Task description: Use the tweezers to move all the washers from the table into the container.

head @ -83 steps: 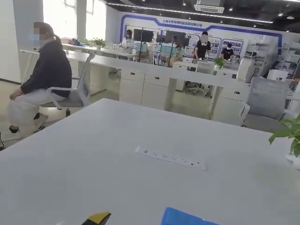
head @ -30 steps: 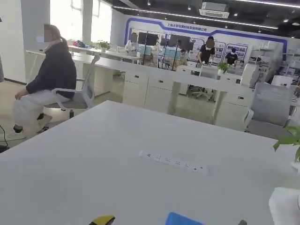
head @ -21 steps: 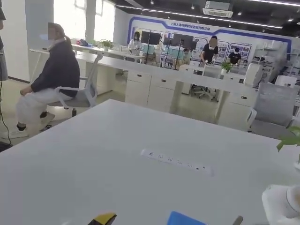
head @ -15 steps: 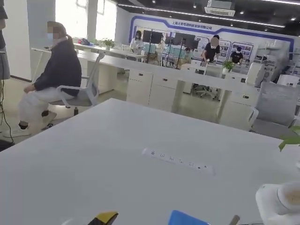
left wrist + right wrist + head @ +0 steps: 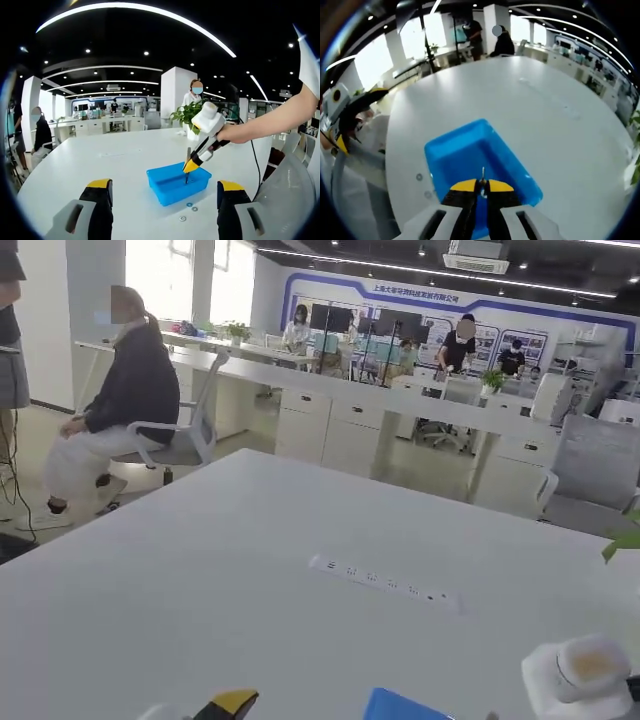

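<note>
A blue container (image 5: 178, 182) sits on the white table (image 5: 115, 165). My right gripper (image 5: 191, 166), held by a hand, is shut on thin metal tweezers (image 5: 186, 176) that point down into it. In the right gripper view the jaws (image 5: 482, 186) pinch the tweezers (image 5: 482, 174) over the blue container (image 5: 480, 155); anything at the tips is too small to tell. Three washers (image 5: 189, 204) lie on the table in front of the container, and two washers (image 5: 419, 176) show beside it. My left gripper (image 5: 165, 186) is open, its yellow-tipped jaws wide apart short of the container.
A white power strip (image 5: 385, 583) lies mid-table. The container's corner (image 5: 400, 707) and a yellow jaw tip (image 5: 232, 703) show at the bottom edge of the head view. A potted plant (image 5: 187, 112) stands at the table's far side. People sit and stand at the desks behind.
The white body of my right gripper has come in from the lower right of the head view and moved left toward the container. The head camera has drifted a little.
</note>
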A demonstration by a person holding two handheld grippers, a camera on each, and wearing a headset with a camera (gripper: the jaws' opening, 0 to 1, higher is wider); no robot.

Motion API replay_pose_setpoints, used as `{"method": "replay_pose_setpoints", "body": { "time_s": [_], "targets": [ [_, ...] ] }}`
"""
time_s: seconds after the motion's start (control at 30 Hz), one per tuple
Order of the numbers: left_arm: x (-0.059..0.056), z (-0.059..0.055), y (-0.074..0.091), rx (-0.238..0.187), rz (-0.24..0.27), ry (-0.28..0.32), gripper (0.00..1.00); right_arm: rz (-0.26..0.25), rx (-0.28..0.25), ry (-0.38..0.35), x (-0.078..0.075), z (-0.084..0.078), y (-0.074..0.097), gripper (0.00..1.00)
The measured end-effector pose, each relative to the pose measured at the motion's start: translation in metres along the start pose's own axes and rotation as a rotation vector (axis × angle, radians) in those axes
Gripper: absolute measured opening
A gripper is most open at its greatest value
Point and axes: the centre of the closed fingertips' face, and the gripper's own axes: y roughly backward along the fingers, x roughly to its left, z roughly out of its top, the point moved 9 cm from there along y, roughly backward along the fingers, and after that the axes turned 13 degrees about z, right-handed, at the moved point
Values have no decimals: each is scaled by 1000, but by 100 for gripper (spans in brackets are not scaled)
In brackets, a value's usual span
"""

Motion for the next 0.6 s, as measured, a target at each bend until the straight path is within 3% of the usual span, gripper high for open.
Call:
{"method": "replay_pose_setpoints", "body": {
  "time_s": [0.2, 0.6],
  "targets": [
    [0, -1, 0, 4, -1, -4, 87, 6, 6, -14, -2, -5, -3, 3],
    [0, -1, 0, 4, -2, -5, 87, 13, -49, -32, 1, -8, 2, 4]
  ]
}}
